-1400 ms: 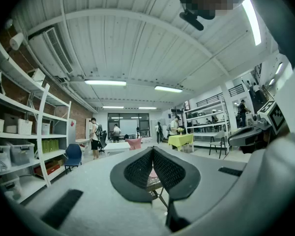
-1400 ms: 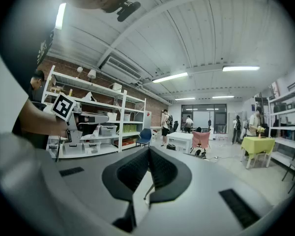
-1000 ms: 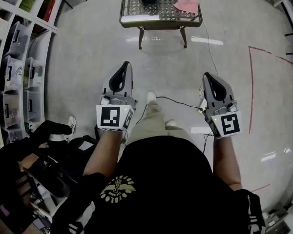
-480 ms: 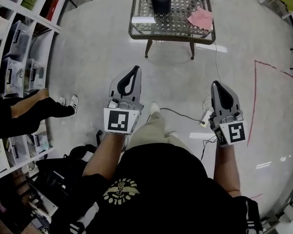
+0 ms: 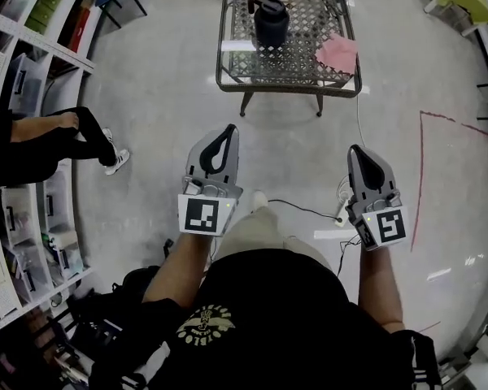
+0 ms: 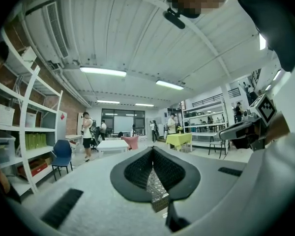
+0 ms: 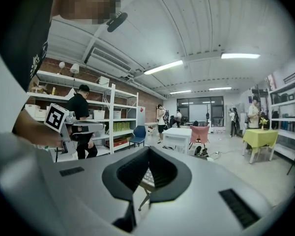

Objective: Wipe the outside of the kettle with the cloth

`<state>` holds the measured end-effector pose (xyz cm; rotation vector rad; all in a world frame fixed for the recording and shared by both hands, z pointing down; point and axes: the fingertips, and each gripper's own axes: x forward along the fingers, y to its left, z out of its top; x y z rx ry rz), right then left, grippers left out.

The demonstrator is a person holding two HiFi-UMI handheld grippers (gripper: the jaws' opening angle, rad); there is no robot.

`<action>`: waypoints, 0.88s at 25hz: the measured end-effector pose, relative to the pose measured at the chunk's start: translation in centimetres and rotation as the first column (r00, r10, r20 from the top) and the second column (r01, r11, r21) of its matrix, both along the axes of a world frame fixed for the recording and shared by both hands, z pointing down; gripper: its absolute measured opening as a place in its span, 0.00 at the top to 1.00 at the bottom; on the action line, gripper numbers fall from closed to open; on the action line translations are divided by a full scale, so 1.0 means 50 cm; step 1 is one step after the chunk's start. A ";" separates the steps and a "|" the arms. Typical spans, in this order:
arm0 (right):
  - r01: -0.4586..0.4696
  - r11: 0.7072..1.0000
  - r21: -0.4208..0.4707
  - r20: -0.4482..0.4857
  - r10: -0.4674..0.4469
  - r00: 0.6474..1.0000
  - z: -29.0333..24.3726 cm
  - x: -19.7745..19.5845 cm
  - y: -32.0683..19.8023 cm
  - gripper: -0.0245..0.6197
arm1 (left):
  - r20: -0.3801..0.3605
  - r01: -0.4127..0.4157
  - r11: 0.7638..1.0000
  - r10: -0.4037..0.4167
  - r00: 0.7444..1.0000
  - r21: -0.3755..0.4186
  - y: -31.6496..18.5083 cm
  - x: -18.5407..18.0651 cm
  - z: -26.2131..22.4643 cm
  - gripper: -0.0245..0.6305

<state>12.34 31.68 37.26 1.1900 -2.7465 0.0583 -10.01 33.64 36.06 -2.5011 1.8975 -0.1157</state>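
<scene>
A dark kettle (image 5: 271,21) stands on a small metal mesh table (image 5: 286,88) at the top of the head view. On the table's right side, beside the kettle, lies a pink cloth (image 5: 337,54). My left gripper (image 5: 226,130) and right gripper (image 5: 359,149) are held side by side over the floor, well short of the table, both pointing at it. Both are shut with nothing in them. In the left gripper view the left gripper (image 6: 152,149) has its pads together, and the mesh table (image 6: 157,193) shows beyond them. The right gripper (image 7: 148,149) looks the same in its own view.
White shelves (image 5: 32,71) with boxes line the left side, and a person in black (image 5: 41,145) stands by them. A cable and power strip (image 5: 340,212) lie on the floor between the grippers. Red tape (image 5: 419,169) marks the floor at right. Dark bags (image 5: 106,331) sit at lower left.
The table with kettle and cloth has come closer and lower in the head view as I walk toward it. Both grippers stay shut. The person at left has shifted along the shelves.
</scene>
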 end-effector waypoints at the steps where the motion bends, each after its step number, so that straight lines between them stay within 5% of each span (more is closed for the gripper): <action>1: -0.009 1.000 0.004 -0.003 0.009 1.000 -0.006 -0.007 -0.007 0.95 | -0.003 0.004 1.000 -0.004 1.000 0.004 -0.007 -0.013 -0.001 0.95; 13: -0.085 0.996 -0.035 0.045 0.087 0.995 -0.052 -0.013 -0.023 0.94 | -0.033 -0.064 0.997 0.065 0.997 0.034 -0.039 -0.028 -0.022 0.95; 22: -0.050 0.998 0.025 0.059 0.048 0.997 -0.056 -0.016 -0.031 0.94 | -0.042 -0.050 0.998 0.051 0.998 0.034 -0.040 -0.045 -0.026 0.95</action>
